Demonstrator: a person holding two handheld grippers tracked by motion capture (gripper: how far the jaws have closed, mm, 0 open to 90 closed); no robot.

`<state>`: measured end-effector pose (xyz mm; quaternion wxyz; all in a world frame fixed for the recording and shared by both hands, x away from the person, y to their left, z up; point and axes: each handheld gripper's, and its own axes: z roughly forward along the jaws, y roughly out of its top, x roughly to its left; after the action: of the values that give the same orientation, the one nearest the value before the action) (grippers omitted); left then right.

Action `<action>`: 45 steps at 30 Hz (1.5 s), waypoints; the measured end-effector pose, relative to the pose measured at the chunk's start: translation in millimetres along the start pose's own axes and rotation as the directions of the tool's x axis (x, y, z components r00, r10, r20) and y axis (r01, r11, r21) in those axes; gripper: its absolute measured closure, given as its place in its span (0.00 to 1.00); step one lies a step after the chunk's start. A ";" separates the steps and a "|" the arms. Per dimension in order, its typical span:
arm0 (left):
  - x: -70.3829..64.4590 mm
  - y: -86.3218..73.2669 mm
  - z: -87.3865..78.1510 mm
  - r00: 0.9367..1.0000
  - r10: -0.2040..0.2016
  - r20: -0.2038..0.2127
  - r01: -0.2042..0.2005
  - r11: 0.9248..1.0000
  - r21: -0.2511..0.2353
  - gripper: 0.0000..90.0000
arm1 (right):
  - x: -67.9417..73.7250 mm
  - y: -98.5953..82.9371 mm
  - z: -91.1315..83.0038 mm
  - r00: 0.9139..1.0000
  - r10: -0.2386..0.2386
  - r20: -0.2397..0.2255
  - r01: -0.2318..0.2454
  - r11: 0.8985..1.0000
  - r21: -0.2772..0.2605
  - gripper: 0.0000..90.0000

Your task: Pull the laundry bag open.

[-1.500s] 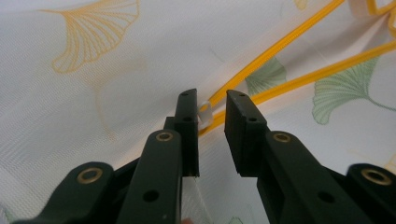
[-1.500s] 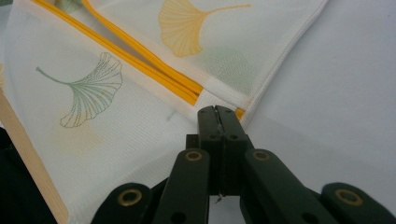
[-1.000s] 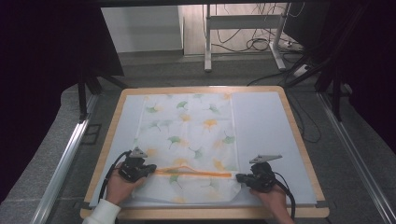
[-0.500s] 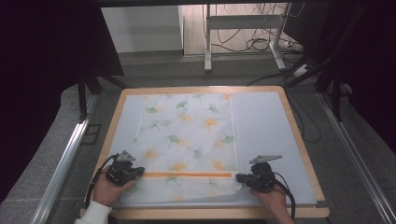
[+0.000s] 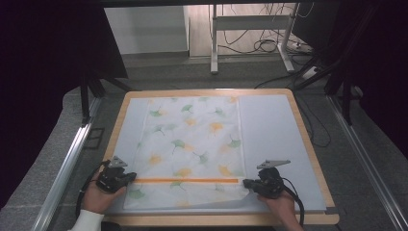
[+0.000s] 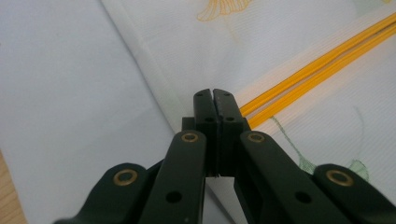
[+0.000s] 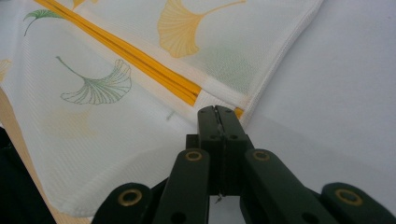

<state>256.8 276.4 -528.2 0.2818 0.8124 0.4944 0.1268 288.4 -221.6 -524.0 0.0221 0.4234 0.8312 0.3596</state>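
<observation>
Cloth [image 5: 192, 144] edges pinched, grip hidden by tools

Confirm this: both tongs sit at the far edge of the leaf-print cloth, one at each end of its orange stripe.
Not the far edge. The high view shows the left tongs and right tongs at the near end of the cloth, one at each end of the orange stripe.

A wooden table [image 5: 315, 159] has a pale mat [image 5: 274, 134] on it, and cables [image 5: 262, 45] lie on the floor behind.
</observation>
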 end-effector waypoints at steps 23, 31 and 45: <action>3.6 -7.9 -9.2 0.998 -0.062 -0.014 0.058 0.981 -0.187 0.55 | 1.5 1.6 -7.1 0.999 -0.044 0.005 0.044 0.998 -0.054 0.99; 2.9 -8.4 -19.9 0.993 -0.070 -0.094 0.045 0.968 -0.246 0.44 | -8.3 2.5 -29.7 0.994 -0.066 0.085 0.080 0.981 -0.174 0.73; 17.3 -15.7 -17.3 0.989 -0.137 -0.059 0.119 0.963 -0.243 0.40 | -46.5 -8.9 -47.8 0.983 0.014 0.182 0.028 0.974 -0.223 0.50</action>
<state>245.2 302.8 -524.6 0.3664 0.7337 0.5371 0.1972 295.7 -286.1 -506.6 0.1472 0.4466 0.7812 0.4107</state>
